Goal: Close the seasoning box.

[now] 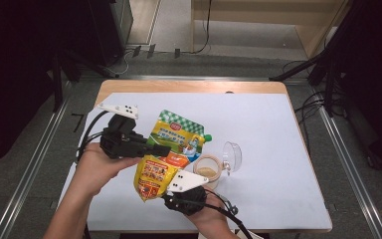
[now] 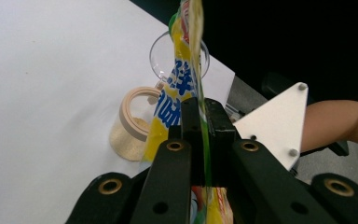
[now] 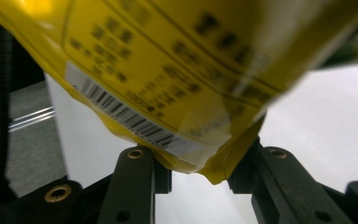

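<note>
Both claws holding a pouch beside the open jar

The left claw (image 1: 163,151) is pinching the green pouch's (image 1: 178,133) edge; the right claw (image 1: 165,195) is gripping the yellow pouch's (image 1: 151,177) corner; pouring into the jar (image 1: 207,172) is not yet begun.

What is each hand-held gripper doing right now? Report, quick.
Left hand-held gripper: shut on the green-and-yellow plastic spout pouch.
Right hand-held gripper: shut on the yellow printed foil pouch.

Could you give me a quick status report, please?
Left gripper shut on pouch. Right gripper around yellow bag. Open jar close beside.
</note>
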`<action>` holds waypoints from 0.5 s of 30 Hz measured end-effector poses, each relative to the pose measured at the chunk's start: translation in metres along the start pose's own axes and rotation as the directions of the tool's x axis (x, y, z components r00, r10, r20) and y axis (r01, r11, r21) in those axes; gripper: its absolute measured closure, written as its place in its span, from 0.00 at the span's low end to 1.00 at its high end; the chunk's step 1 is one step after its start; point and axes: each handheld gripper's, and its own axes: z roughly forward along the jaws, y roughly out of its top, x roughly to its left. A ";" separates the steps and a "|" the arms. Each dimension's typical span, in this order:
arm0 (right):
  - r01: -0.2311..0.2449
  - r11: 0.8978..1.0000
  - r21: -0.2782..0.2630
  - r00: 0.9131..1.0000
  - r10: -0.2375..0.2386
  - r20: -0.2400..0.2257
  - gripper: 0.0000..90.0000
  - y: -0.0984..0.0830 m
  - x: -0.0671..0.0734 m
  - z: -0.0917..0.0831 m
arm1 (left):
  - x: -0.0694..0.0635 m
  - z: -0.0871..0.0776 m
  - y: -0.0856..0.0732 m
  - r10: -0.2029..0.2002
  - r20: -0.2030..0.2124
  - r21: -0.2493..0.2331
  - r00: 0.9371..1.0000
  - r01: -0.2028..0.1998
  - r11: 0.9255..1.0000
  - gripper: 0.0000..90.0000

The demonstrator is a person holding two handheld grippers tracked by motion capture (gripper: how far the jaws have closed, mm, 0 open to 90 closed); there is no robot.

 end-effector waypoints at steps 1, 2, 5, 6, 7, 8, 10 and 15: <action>0.000 1.000 -0.003 1.000 0.000 -0.005 0.77 0.000 0.001 0.000 | -0.001 0.007 0.000 -0.013 0.010 0.001 1.000 0.013 1.000 0.98; 0.001 1.000 0.000 1.000 -0.001 -0.009 0.77 0.000 0.002 -0.001 | -0.001 0.010 0.000 -0.009 0.012 0.005 1.000 0.009 1.000 0.98; -0.003 1.000 0.005 0.999 0.003 -0.035 0.78 0.000 0.006 -0.002 | 0.001 0.015 0.000 -0.003 -0.009 0.012 1.000 0.003 1.000 0.98; -0.003 1.000 0.009 0.999 0.003 -0.044 0.78 -0.001 0.007 -0.002 | 0.002 0.017 -0.001 -0.004 -0.013 0.018 1.000 0.005 1.000 0.97; -0.002 1.000 0.015 0.999 0.003 -0.050 0.78 -0.001 0.009 -0.002 | 0.003 0.019 -0.001 -0.009 -0.018 0.023 1.000 0.010 1.000 0.97; -0.002 1.000 0.015 0.999 0.003 -0.050 0.78 -0.001 0.009 -0.002 | 0.003 0.019 -0.001 -0.009 -0.018 0.023 1.000 0.010 1.000 0.97; -0.003 1.000 0.023 0.998 0.004 -0.065 0.78 -0.001 0.011 -0.001 | 0.004 0.023 -0.002 -0.012 -0.016 0.032 1.000 0.012 0.999 0.96; -0.015 1.000 0.023 0.995 0.017 -0.100 0.77 0.000 0.017 -0.002 | 0.005 0.030 -0.001 -0.028 -0.017 0.051 0.999 0.029 0.998 0.94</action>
